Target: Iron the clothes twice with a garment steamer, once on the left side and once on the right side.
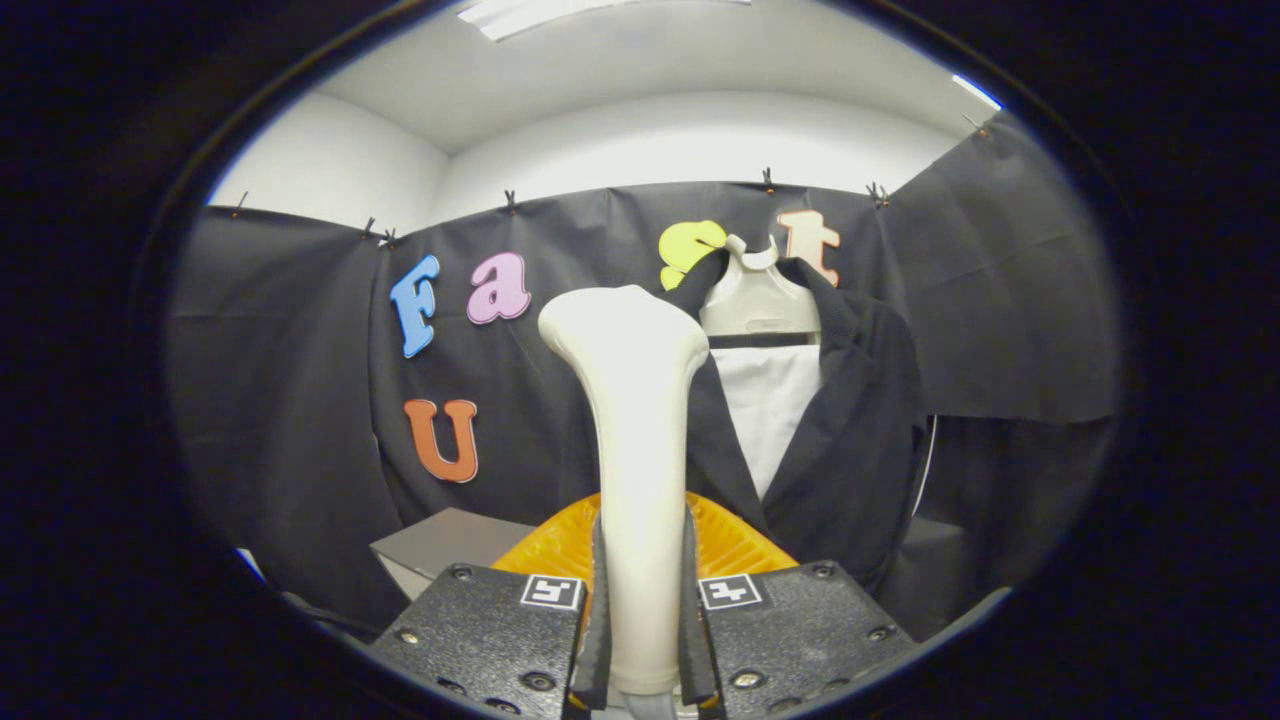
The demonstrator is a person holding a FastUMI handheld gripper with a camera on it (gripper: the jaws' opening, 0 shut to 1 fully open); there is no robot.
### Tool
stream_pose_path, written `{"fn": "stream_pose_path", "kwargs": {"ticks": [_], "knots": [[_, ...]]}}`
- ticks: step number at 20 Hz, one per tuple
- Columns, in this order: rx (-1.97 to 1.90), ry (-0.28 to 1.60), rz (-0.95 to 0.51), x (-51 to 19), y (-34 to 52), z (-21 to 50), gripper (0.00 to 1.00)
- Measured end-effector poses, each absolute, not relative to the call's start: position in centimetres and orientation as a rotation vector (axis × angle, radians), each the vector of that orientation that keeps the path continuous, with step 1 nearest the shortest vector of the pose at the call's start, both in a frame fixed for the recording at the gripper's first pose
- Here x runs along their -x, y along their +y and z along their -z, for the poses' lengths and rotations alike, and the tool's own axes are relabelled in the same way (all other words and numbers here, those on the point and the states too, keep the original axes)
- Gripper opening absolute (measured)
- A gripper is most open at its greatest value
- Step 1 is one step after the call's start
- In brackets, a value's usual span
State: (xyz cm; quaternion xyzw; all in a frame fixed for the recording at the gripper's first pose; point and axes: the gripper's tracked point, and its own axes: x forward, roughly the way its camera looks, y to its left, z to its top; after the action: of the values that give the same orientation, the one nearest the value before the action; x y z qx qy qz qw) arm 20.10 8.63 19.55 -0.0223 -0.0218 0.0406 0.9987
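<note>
Tool [641, 620] clamped on handle of cream-white plastic garment steamer [632, 420], both fingers [598, 620] pressing its sides. Steamer stands upright between fingers, flared head topmost. Orange ribbed plastic piece [735, 540] just behind handle. Beyond, dark jacket over white shirt [830, 420] hangs on pale plastic hanger [757, 295] against booth wall, just right of steamer head. Grey box [445, 545] sits low, left of steamer.

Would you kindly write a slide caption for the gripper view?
Gripper shut on white garment steamer, held upright just before dark jacket on hanger.
</note>
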Motion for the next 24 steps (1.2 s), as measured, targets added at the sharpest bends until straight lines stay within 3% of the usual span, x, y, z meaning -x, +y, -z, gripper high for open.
{"fn": "stream_pose_path", "kwargs": {"ticks": [11,24], "knots": [[0.109,-0.012,-0.029,-24.1,7.0,-15.5,0.3],[0.14,0.119,0.031,-23.1,5.0,-7.2,0.3]]}}
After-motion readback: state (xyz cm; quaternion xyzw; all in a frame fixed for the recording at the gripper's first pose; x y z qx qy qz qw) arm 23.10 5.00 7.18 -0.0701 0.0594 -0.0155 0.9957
